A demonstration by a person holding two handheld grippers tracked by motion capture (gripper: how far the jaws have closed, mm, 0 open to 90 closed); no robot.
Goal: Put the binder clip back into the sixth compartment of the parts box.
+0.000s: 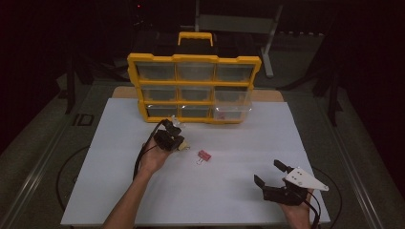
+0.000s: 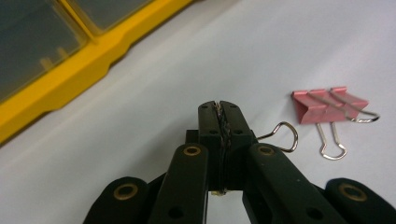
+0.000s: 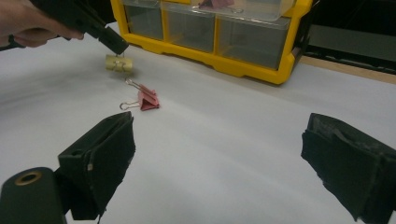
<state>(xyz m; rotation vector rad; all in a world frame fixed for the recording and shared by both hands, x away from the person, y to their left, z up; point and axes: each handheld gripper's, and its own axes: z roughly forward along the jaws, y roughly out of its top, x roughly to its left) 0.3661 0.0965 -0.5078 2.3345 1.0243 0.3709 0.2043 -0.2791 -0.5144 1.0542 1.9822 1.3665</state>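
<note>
Near the yellow organizer (image 1: pixel 193 58), the left gripper (image 1: pixel 179 143) pinches a yellow binder clip (image 3: pixel 118 63) by its wire handle, so the clip body hangs below the jaws just above the white table (image 1: pixel 229 191). No lettering is readable anywhere. A pink binder clip (image 2: pixel 329 105) lies beside it, handles toward the person. The right gripper (image 1: pixel 270 172) rests spread wide, holding nothing.

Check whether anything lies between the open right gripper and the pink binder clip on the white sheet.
Nothing visible does. Bare white sheet lies between the right gripper and the pink binder clip. The left gripper, shut on a yellow clip, sits beyond it.
</note>
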